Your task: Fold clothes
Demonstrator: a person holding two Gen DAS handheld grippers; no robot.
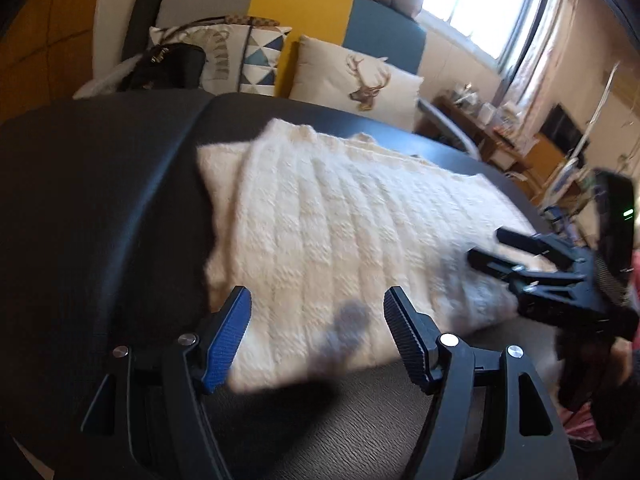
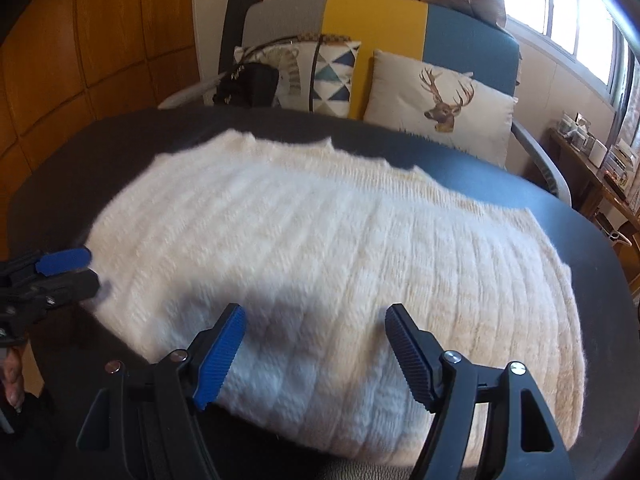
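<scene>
A cream cable-knit sweater (image 1: 320, 216) (image 2: 320, 240) lies spread on the black table (image 1: 100, 200) (image 2: 520, 196). In the left wrist view a lower layer of it sticks out at its left edge. My left gripper (image 1: 317, 304) is open above the sweater's near left edge with nothing between its fingers. It also shows at the left border of the right wrist view, by the sweater's left side, as the left gripper (image 2: 86, 266). My right gripper (image 2: 316, 314) is open over the near edge and holds nothing. From the left wrist view the right gripper (image 1: 486, 246) hovers at the sweater's right end.
Behind the table stands a grey, yellow and blue sofa (image 2: 376, 20) with a deer cushion (image 2: 440, 108), a triangle-pattern cushion (image 2: 332, 76) and a black handbag (image 2: 248, 84). A wooden cabinet (image 2: 592, 172) with small items stands at the right under a window (image 1: 480, 0).
</scene>
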